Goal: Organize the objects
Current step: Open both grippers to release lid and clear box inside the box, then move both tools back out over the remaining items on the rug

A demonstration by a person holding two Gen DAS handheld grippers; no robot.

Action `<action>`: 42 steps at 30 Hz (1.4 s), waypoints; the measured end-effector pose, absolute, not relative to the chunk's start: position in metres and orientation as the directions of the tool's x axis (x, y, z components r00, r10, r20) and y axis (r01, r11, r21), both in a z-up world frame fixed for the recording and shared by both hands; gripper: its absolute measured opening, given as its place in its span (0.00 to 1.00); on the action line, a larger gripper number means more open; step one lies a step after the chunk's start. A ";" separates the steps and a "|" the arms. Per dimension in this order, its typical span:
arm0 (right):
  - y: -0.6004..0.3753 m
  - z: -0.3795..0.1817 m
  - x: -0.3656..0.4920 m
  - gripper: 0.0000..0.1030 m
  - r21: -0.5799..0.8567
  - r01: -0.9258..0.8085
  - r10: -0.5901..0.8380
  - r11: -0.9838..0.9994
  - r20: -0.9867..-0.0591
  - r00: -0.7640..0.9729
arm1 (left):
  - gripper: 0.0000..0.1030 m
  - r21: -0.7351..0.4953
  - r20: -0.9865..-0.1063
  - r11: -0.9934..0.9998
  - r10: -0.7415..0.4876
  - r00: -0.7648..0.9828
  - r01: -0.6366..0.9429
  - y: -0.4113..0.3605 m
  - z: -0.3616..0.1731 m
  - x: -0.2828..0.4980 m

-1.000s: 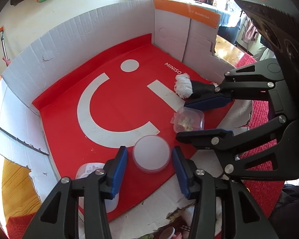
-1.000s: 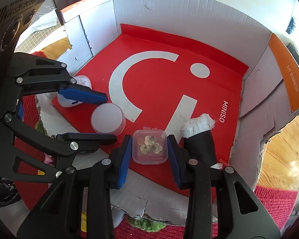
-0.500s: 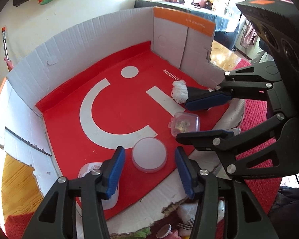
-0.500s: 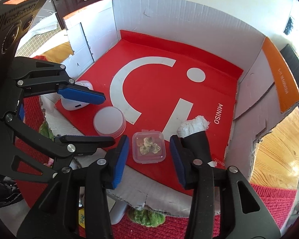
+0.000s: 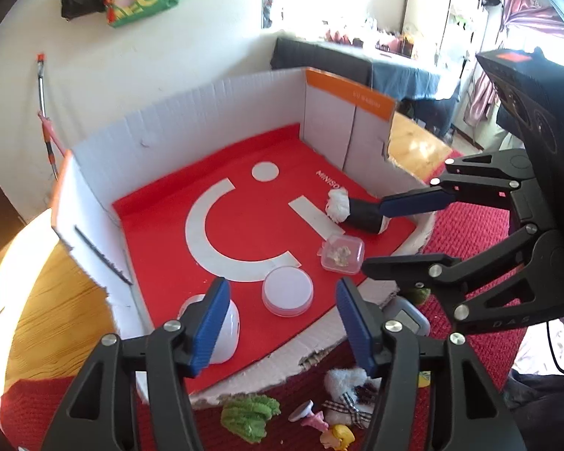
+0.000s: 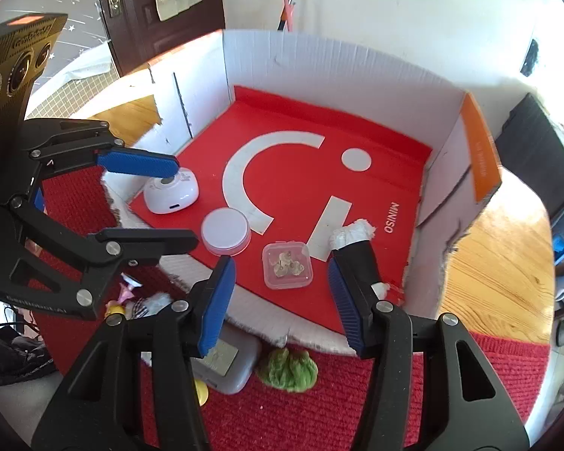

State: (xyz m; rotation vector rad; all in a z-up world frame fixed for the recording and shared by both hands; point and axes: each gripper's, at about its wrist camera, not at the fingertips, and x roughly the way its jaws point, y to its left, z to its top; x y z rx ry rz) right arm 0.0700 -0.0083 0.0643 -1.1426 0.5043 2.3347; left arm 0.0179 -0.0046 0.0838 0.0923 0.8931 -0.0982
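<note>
An open cardboard box (image 5: 191, 120) with a red floor holds a round white lidded container (image 5: 287, 291) (image 6: 225, 230), a small clear square box of shells (image 5: 342, 253) (image 6: 287, 265), a black tube stuffed with white paper (image 5: 357, 212) (image 6: 353, 248) and a white rounded device (image 5: 222, 325) (image 6: 171, 191). My left gripper (image 5: 282, 287) (image 6: 186, 203) hovers above the round container, jaws opening, touching nothing. My right gripper (image 6: 281, 265) (image 5: 374, 233) hangs over the clear box, its jaws also opening, pads well apart from it.
On the red mat (image 6: 357, 406) in front of the box's torn front edge lie a green plush (image 5: 250, 415) (image 6: 287, 370), a grey case (image 6: 225, 368) and small doll figures (image 5: 334, 432). A wooden tabletop (image 5: 37, 300) shows on both sides of the box.
Both grippers have lifted and drawn back from the box floor while their jaws spread wider. The round container and the clear box stay where they were.
</note>
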 end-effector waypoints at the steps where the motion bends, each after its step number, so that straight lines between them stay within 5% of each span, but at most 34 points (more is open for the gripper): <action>1: -0.010 0.067 0.073 0.49 0.109 -0.577 0.273 -0.810 -0.800 -0.535 | 0.60 0.033 -0.774 0.992 -0.051 0.631 0.122 -0.004 0.086 0.015; 28: -0.099 0.102 0.155 0.93 0.102 -0.708 0.530 -0.699 -0.591 -0.608 | 0.87 -0.031 -0.575 0.993 0.076 0.815 -0.114 -0.022 0.107 -0.097; 42: -0.108 0.063 0.167 0.95 0.169 -0.775 0.575 -0.609 -0.579 -0.578 | 0.90 -0.040 -0.583 0.963 0.195 0.789 -0.267 -0.017 0.071 -0.113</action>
